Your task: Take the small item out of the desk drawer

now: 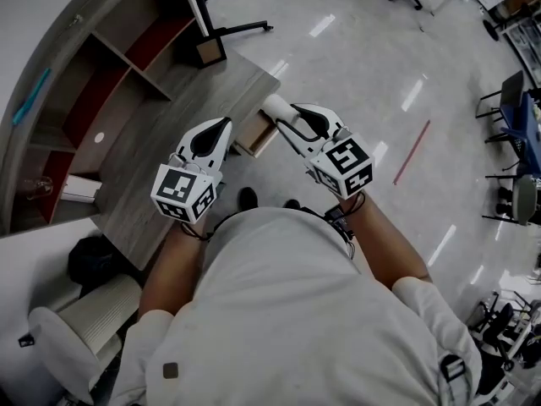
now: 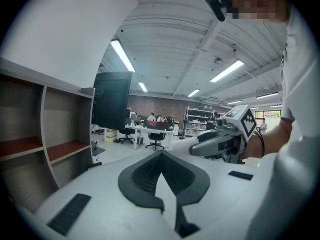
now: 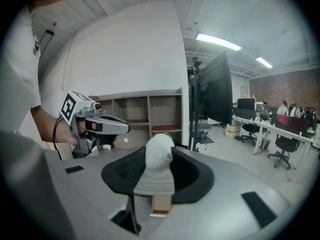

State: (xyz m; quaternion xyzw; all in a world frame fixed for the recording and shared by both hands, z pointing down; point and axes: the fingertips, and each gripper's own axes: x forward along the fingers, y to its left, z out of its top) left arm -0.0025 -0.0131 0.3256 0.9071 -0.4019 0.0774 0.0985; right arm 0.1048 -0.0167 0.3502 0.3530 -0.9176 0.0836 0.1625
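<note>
While drawer is partly hidden, R gripper pinches white fluffy item, L gripper closed.

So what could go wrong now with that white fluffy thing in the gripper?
The white fluffy ball is soft and pinched only near the right gripper's tips, so it might slip out and drop to the floor. The drawer sticks out open from the desk, so the person could bump it.
</note>
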